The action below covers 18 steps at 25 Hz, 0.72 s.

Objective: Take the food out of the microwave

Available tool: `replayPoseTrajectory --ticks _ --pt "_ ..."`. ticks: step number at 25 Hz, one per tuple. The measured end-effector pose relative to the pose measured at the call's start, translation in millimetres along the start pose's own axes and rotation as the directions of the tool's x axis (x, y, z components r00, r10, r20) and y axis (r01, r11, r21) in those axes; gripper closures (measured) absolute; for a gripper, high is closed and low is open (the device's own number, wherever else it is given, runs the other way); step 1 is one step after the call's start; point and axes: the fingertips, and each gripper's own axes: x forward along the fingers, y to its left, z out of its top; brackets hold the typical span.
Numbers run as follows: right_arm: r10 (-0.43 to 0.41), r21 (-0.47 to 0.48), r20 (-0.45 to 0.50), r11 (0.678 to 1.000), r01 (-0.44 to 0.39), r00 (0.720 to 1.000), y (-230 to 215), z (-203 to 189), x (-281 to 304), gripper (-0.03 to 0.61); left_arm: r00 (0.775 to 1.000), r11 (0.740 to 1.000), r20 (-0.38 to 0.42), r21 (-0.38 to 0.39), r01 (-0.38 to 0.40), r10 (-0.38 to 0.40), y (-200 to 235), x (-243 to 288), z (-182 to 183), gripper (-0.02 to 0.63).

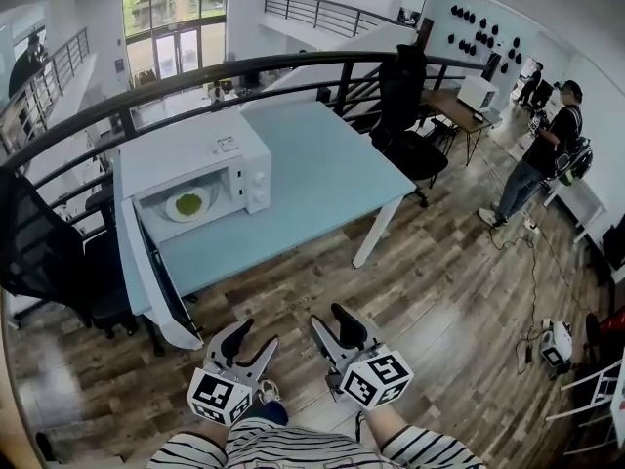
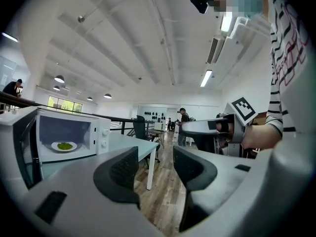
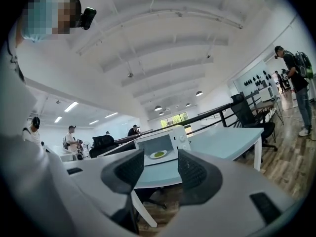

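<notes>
In the head view the white microwave (image 1: 229, 159) stands on the pale blue counter (image 1: 322, 179) near its left end, with its door (image 1: 161, 281) swung wide open toward the person. Inside the cavity sits a white plate (image 1: 187, 203) carrying a low mound of green food (image 1: 188, 202). The left tool (image 1: 252, 338) and the right tool (image 1: 327, 318) hang side by side low in the frame, over the wooden floor and well apart from the counter. Both have their jaws spread and nothing between them. The left gripper view confirms this for its tool (image 2: 155, 164): the two dark ribbed pads stand apart with only floor and a counter leg showing in the gap. The open microwave is off to the left, with the plate (image 2: 64, 146) resting flat on the cavity floor. The right gripper view shows the right tool (image 3: 160, 169) equally parted and empty, and here the plate (image 3: 158, 154) lines up almost exactly in the gap between the jaws, though far off. The task looks to be at its very start: the door is already open, so what remains is the approach and the reach in. The next move probably calls for stepping up to the counter, bringing one tool level into the cavity, and closing on the plate's rim. The plate looks shallow and thin-edged, so a level grip on the rim should matter to keep the food from sliding.
</notes>
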Motion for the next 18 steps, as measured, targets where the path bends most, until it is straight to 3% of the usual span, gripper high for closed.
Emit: replayPoseTrajectory --ticks 18 --pt "0.102 0.004 -0.072 0.995 -0.102 0.992 -26 11 170 0.367 0.996 0.994 0.009 -0.055 -0.091 0.091 105 69 3 0.413"
